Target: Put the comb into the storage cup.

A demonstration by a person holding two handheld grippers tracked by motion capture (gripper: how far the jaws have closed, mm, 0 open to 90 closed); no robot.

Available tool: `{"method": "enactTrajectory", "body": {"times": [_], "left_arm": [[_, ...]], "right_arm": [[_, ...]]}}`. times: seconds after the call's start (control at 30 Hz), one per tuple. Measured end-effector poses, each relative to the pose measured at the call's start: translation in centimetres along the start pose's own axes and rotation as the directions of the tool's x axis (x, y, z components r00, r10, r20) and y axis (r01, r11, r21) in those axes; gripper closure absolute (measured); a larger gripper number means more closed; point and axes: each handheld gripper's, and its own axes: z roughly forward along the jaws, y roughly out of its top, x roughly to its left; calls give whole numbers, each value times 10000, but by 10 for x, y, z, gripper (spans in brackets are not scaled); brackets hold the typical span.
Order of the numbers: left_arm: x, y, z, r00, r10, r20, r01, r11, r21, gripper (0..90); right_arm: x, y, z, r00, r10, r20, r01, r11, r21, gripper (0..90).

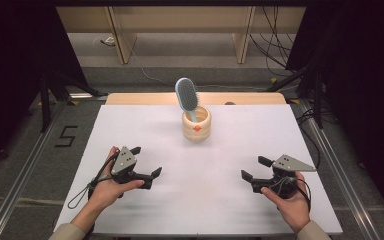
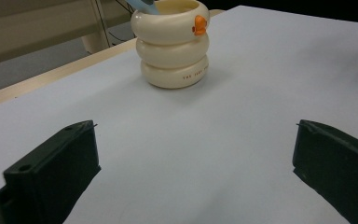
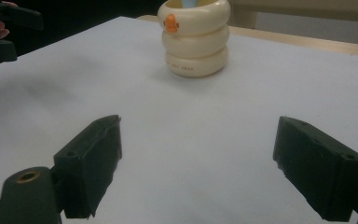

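A cream ringed holder (image 1: pixel 197 124) with an orange beak mark stands upright on the white table (image 1: pixel 200 200), toward the back middle. A light blue hairbrush (image 1: pixel 187 96) stands in it, bristle head up. In the left gripper view the holder (image 2: pixel 173 43) is ahead, slightly left of centre; in the right gripper view the holder (image 3: pixel 195 36) is ahead at centre. My left gripper (image 1: pixel 146 161) rests open at the front left, nothing between its jaws. At the front right my right gripper (image 1: pixel 255 168) is open and holds nothing.
A wooden strip (image 1: pixel 195 98) runs along the table's far edge. Beyond it stand wooden furniture legs (image 1: pixel 122 40) and cables on the floor. Black stands (image 1: pixel 45 95) flank both sides. The left gripper (image 3: pixel 0 32) appears at the top left of the right gripper view.
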Motion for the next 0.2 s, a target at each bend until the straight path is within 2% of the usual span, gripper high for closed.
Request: {"method": "enactTrajectory", "body": {"times": [0.2], "left_arm": [[0,0,0,10000,-74,10,74,10000,26,0]], "right_arm": [[0,0,1,10000,4,-6,-4,10000,-27,163]]}}
